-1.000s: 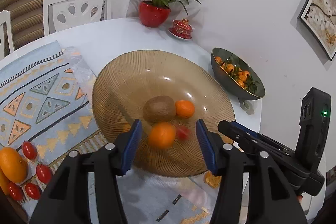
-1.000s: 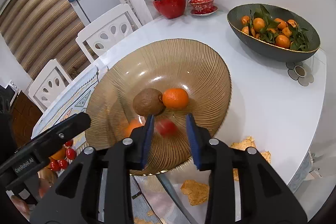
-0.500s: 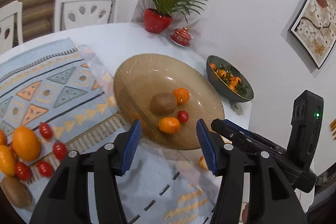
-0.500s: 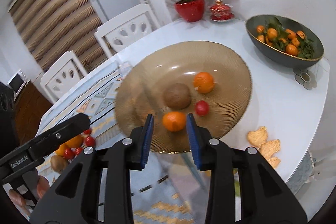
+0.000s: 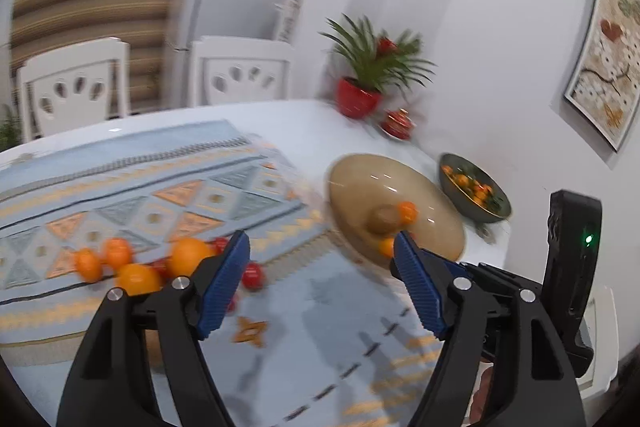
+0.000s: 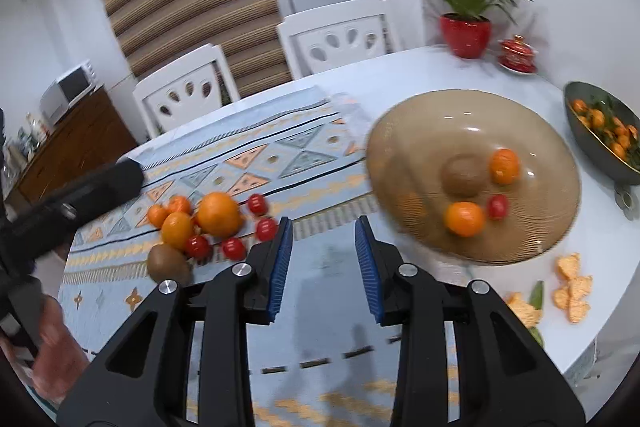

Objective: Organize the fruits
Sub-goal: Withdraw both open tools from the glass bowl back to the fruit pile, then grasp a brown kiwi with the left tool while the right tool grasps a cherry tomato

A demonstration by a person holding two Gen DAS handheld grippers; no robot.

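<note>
Left view: left tool [image 5: 320, 247] empty, jaws just spread wide above the cloth [image 5: 160, 187]; loose fruit [image 5: 188, 257] by its left finger | Right view: right tool [image 6: 324, 227] narrow, empty; bowl [image 6: 400, 131] holding fruit lies ahead-right on the counter [image 6: 608, 227].

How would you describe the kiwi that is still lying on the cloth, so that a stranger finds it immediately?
Start at the patterned blue table runner on the white table, left of the big amber glass dish. A cluster of oranges and cherry tomatoes lies on it. The kiwi sits at the near edge of this cluster, the only brown, dull, fuzzy fruit among shiny orange and red ones.
</note>
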